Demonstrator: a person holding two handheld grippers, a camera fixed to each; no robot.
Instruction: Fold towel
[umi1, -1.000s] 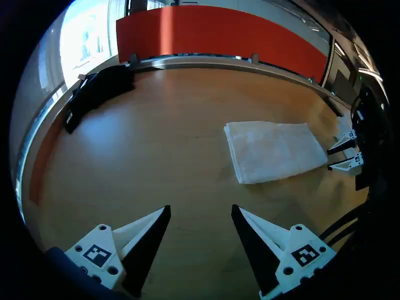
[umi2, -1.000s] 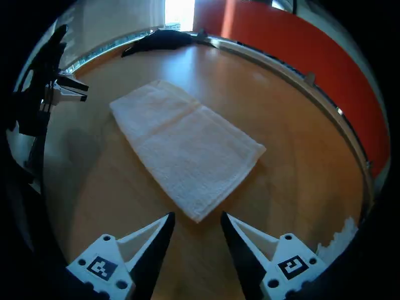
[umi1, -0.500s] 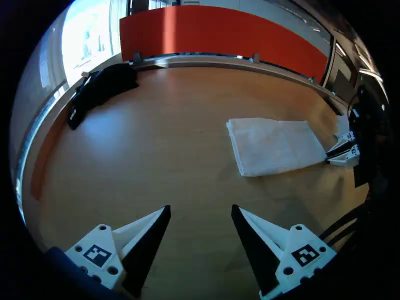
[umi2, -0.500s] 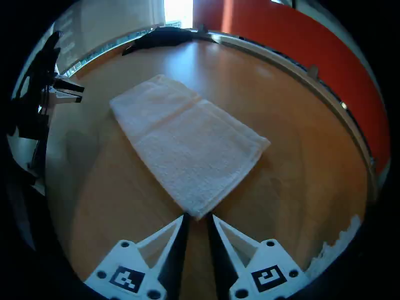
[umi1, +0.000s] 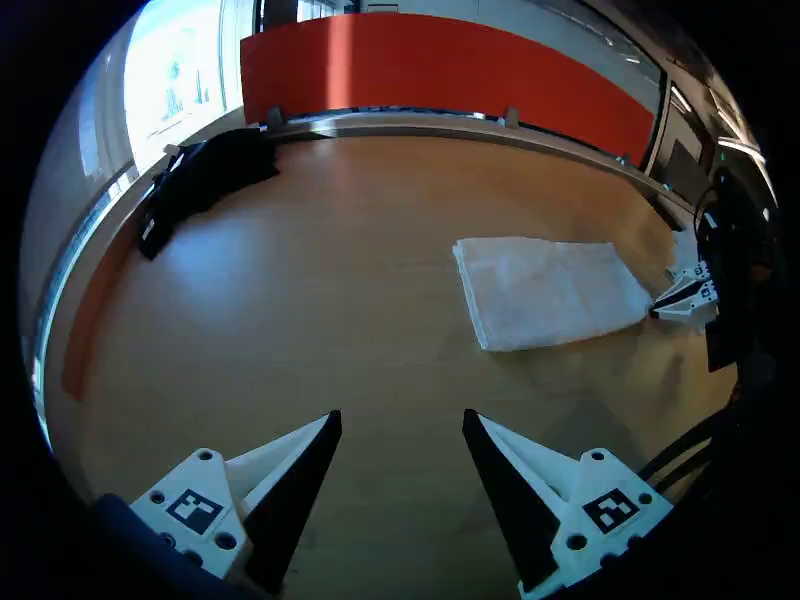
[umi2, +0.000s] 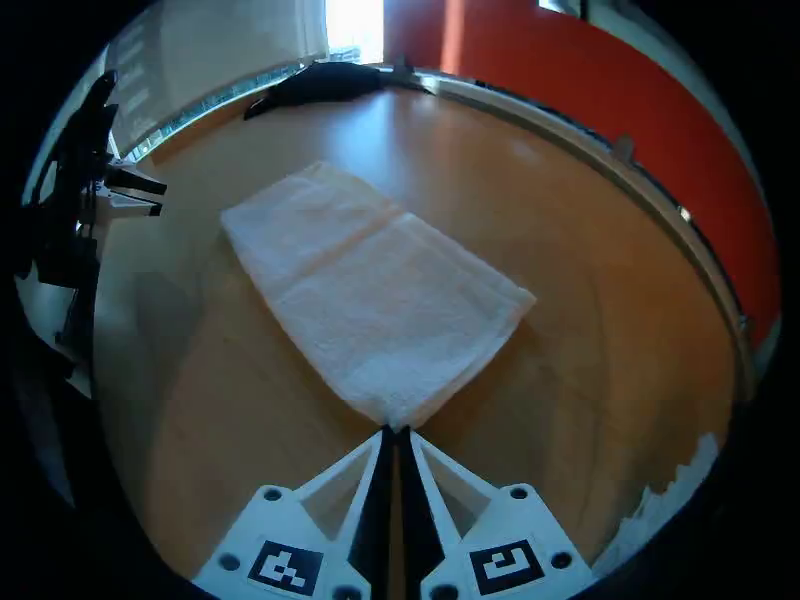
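On the table (umi2: 600, 300), the right gripper (umi2: 394, 432) pinches the towel (umi2: 370, 290) corner

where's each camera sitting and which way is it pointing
Left gripper view: rides the left gripper, open fingers low in frame, looking across the wooden table toward the towel; the right gripper pinches its corner.
Right gripper view: rides the right gripper, fingers shut on the towel's near corner, facing along the towel.
Shared: towel, wooden table, black bundle, red panel.
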